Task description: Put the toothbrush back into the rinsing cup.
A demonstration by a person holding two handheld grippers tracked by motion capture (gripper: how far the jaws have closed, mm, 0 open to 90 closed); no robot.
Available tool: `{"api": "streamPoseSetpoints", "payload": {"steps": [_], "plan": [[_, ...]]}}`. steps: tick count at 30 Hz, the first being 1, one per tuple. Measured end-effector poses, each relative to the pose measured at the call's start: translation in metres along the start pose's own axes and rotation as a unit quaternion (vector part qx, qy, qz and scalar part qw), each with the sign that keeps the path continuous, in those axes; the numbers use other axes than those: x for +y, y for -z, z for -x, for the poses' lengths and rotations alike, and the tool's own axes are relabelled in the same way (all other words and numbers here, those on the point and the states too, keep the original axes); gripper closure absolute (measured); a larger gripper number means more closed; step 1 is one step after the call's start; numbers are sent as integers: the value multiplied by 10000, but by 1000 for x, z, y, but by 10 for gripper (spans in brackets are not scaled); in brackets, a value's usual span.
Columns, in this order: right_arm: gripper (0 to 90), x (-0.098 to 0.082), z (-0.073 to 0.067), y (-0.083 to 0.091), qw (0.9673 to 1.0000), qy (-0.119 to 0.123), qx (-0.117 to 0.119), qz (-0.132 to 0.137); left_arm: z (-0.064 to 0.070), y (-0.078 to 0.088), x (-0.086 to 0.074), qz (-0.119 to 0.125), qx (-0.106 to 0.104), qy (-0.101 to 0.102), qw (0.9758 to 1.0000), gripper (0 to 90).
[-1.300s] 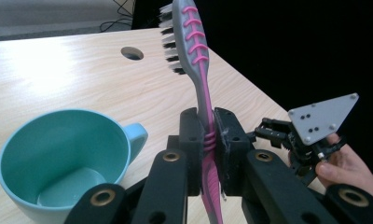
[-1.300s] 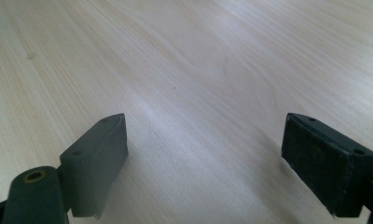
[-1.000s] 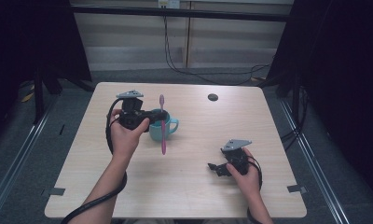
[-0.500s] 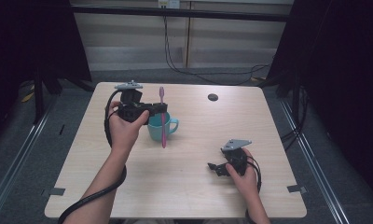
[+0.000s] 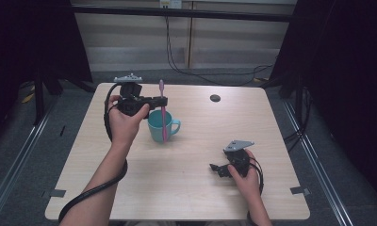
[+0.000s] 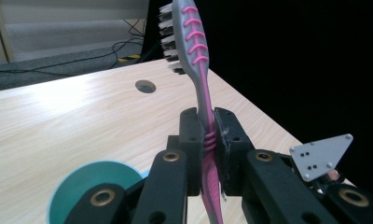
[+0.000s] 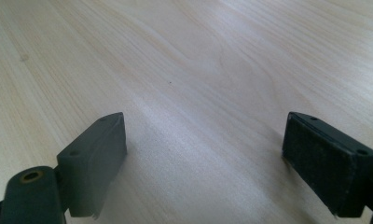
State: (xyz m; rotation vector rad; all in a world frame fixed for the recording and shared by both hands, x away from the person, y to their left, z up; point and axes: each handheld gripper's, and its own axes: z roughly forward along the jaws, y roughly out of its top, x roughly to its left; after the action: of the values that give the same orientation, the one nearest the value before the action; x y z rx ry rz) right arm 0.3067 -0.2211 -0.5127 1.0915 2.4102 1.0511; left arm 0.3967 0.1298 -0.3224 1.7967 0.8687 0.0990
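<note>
I've got the left gripper [image 6: 208,135] clamped on the toothbrush [image 6: 199,70], upright above the teal mug [image 5: 158,126]; right gripper [image 7: 205,163] jaws wide, nothing held.

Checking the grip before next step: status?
Left gripper shut on toothbrush, upright above cup. Right gripper open, on table. Nothing in the way.

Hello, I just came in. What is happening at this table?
A person works at a wooden table with a gripper in each hand. The left gripper is shut on a pink and grey toothbrush, held upright with the bristles on top, over a teal mug. Whether the toothbrush's lower end is inside the mug or just in front of it is hard to tell. The right gripper rests low over the bare table near the person, jaws open and holding nothing.
</note>
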Motion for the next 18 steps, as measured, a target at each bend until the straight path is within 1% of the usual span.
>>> {"api": "streamPoseSetpoints", "payload": {"steps": [7, 14, 16, 18], "plan": [[132, 0, 0, 0, 10000, -14, -1, -3, -7, 0, 4, 15, 73, 40, 10000, 828], [132, 0, 0, 0, 10000, -14, -5, -3, -12, -3, 8, 33, 79, 55, 9999, 828], [132, 0, 0, 0, 10000, -14, -5, -2, -13, -4, 9, 23, 118, 47, 9999, 827], [132, 0, 0, 0, 10000, -14, -6, -1, -14, -6, 10, 64, 92, 80, 9999, 828]]}}
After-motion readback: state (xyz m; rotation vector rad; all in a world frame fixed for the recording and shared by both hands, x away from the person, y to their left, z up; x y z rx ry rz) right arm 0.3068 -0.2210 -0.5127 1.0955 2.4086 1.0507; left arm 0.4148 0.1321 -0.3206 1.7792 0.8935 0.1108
